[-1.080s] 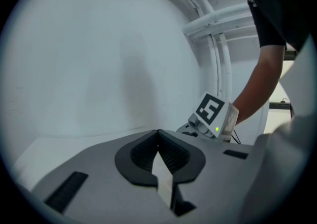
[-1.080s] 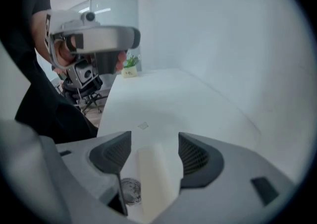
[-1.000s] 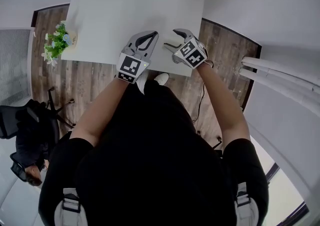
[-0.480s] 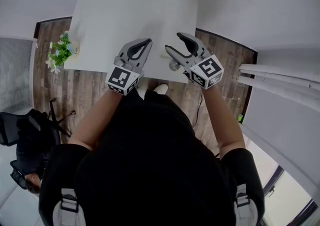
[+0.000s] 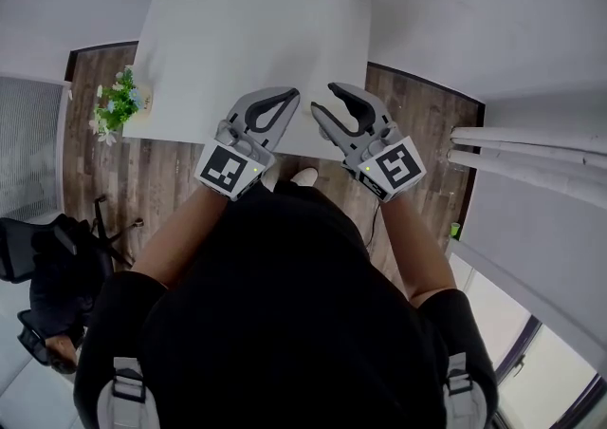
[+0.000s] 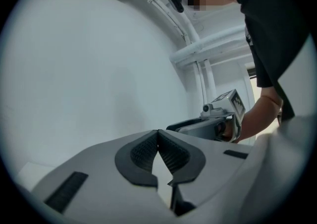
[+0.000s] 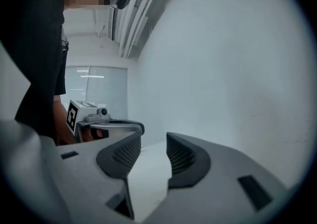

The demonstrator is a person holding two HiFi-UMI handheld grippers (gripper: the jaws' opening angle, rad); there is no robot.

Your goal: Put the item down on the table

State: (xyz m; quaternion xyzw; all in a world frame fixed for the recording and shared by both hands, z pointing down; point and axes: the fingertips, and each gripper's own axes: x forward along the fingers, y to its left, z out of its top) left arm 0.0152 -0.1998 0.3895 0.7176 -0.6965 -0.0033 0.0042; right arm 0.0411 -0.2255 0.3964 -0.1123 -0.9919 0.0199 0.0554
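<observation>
1. Head view: you hold the left gripper [image 5: 292, 97] and the right gripper [image 5: 322, 100] close side by side, over the near edge of the table [image 5: 247, 28]. The left one's jaws meet at the tips. The right one's jaws stand partly apart. The tabletop looks bare except for a plant [image 5: 116, 104] at its left corner. I cannot make out the item anywhere. It may be under your grippers or too small to show.
2. Left gripper view: the pads touch at the tips with nothing between them. The tool points roughly level at a white wall [image 6: 89, 69], and the right gripper shows just beside it.
3. Right gripper view: the jaws stand at a middling gap and have just been closing. Nothing is between them, and only a pale surface shows through the gap.
4. Step in hand: neither tool carries anything, so the put-down looks finished, or else not yet begun.
5. Next move: look down past your grippers and find the item. If it lies on the table, you are done. If not, spread a jaw pair wide before you reach for it.
</observation>
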